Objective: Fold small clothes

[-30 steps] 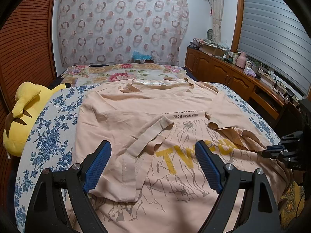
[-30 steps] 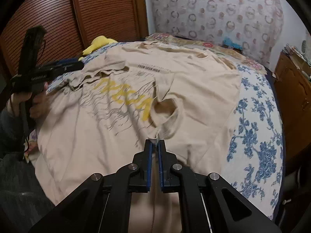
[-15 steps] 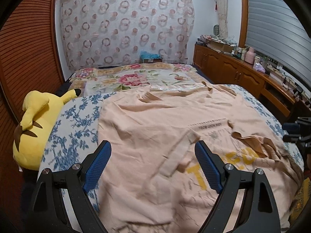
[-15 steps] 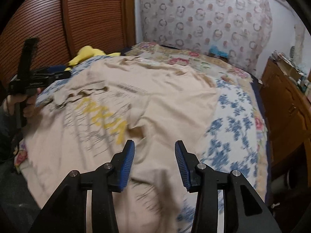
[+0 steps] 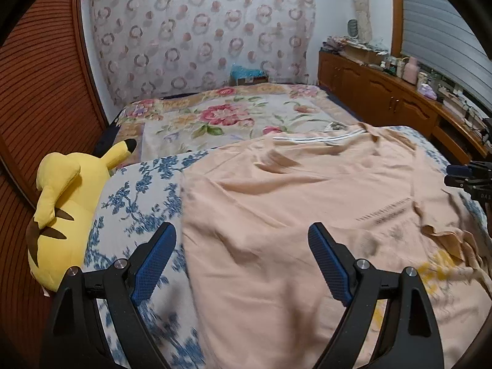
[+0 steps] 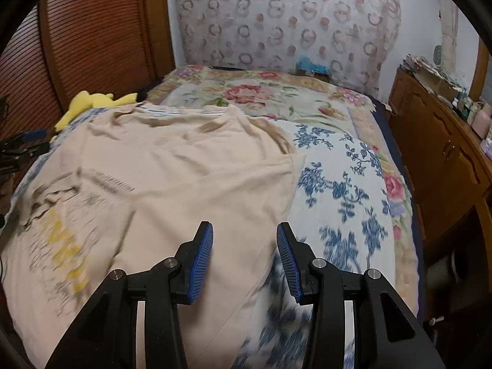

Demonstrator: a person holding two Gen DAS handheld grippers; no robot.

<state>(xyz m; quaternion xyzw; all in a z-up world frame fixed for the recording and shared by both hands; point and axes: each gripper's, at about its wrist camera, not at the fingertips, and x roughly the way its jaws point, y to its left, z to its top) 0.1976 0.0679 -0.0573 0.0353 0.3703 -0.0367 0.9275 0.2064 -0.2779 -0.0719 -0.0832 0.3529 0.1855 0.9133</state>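
A peach T-shirt [image 5: 292,215] with yellow lettering lies spread on the bed, both sleeves folded in over its front; it also shows in the right wrist view [image 6: 184,178]. My left gripper [image 5: 241,259] is open and empty, held above the shirt's left folded edge. My right gripper [image 6: 244,256] is open and empty, held above the shirt's right folded edge. The right gripper also shows at the far right of the left wrist view [image 5: 464,175], and the left gripper at the far left of the right wrist view [image 6: 21,149].
The bed has a blue-flowered sheet [image 6: 344,203] and a red-flowered blanket [image 5: 221,117] beyond it. A yellow plush toy [image 5: 61,203] lies at the bed's left edge by a wooden wardrobe [image 6: 92,37]. A wooden sideboard [image 5: 399,104] with clutter runs along the right.
My right gripper opened and let go of the folded sleeve. Both grippers have moved outward and toward the shirt's collar end, each view swinging to its own side edge of the shirt.
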